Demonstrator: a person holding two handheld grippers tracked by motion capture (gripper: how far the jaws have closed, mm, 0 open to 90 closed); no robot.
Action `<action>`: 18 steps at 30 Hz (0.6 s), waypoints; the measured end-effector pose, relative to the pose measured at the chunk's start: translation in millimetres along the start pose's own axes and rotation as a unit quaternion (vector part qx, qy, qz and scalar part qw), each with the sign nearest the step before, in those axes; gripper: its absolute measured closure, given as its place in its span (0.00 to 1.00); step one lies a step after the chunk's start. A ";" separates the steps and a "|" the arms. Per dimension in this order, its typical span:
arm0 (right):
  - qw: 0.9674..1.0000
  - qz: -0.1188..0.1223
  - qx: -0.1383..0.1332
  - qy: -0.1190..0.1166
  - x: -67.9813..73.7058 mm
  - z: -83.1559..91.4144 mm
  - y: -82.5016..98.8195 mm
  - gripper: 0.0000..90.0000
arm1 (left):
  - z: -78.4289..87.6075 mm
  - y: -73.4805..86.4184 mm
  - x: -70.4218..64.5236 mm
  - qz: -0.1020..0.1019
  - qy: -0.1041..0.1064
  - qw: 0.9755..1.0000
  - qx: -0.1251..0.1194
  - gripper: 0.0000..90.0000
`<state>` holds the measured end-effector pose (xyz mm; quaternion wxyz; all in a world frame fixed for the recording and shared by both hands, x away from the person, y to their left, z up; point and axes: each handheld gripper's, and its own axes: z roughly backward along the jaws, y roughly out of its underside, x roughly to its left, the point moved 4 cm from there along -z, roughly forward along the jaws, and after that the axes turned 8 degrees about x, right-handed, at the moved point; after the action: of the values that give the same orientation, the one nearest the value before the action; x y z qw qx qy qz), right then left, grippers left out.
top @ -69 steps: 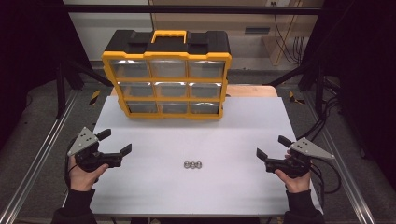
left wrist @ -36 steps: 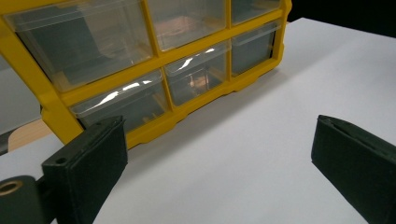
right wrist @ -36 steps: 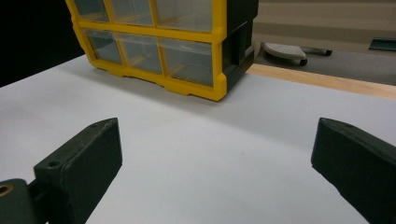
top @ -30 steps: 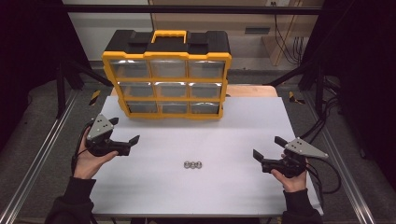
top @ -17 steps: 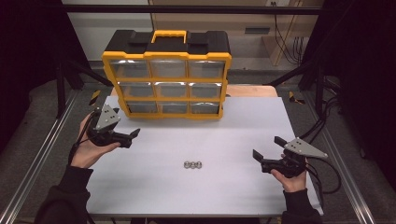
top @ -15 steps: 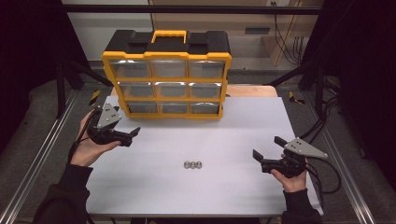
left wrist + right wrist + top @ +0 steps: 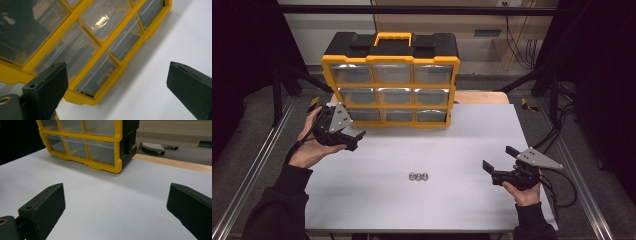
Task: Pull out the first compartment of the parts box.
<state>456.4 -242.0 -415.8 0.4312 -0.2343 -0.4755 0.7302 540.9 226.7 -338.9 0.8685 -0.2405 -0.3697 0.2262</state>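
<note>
A yellow and black drawer organiser (image 7: pixel 392 80) with clear drawers stands upright at the back of the white table (image 7: pixel 462 135). Three small metal nuts (image 7: pixel 418 176) lie in a row near the table's middle front. My left gripper (image 7: pixel 357 140) is open, held tilted just in front of the organiser's bottom left drawer. In the left gripper view the jaws stand wide apart with the organiser (image 7: pixel 82 47) slanting across behind them. My right gripper (image 7: pixel 499 162) is open at the front right, low over the table, and looks toward the organiser's (image 7: pixel 95 142) right end.
A wooden board (image 7: pixel 482 97) edges the table behind the organiser. Metal rails (image 7: pixel 252 175) run along both sides of the table. Cables (image 7: pixel 557 135) trail from the right gripper past the table's right edge. Bare white surface lies around the nuts.
My left gripper has risen and moved forward and right, from the table's front left up to the organiser's lower left drawers. The right gripper has shifted slightly.
</note>
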 end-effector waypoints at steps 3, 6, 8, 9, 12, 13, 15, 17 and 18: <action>1.000 0.001 -0.001 0.000 -0.2 0.5 -0.3 0.03 | -2.3 -4.3 1.9 -0.017 -0.010 1.000 0.004 0.03; 1.000 -0.001 -0.001 -0.001 0.2 0.7 -0.5 0.03 | -4.1 -7.9 5.2 -0.033 -0.019 0.999 0.008 0.04; 1.000 0.000 -0.001 0.000 0.0 0.6 -0.4 0.03 | -5.3 -10.6 8.1 -0.045 -0.029 0.998 0.011 0.04; 1.000 0.000 -0.001 0.000 0.0 0.5 -0.4 0.03 | -5.7 -12.0 9.9 -0.054 -0.036 0.998 0.015 0.04; 1.000 0.002 0.000 0.000 0.1 0.3 -0.3 0.03 | -4.7 -17.2 16.7 -0.078 -0.054 0.995 0.024 0.05; 1.000 0.002 0.000 0.000 0.0 0.3 -0.3 0.03 | -3.6 -18.9 19.5 -0.089 -0.061 0.994 0.028 0.05; 1.000 0.000 -0.001 -0.001 0.2 0.6 -0.5 0.03 | -3.6 -22.1 22.2 -0.088 -0.070 0.993 0.021 0.06; 1.000 0.000 -0.001 -0.001 0.2 0.8 -0.5 0.03 | -4.1 -24.6 25.3 -0.093 -0.078 0.992 0.021 0.07; 1.000 0.002 -0.001 0.001 -0.1 0.8 -0.5 0.03 | -3.5 -25.5 28.0 -0.103 -0.084 0.991 0.029 0.07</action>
<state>456.1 -242.5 -415.0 0.4297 -0.2362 -0.4759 0.7301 566.5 221.8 -311.2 0.8595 -0.1556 -0.4578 0.1656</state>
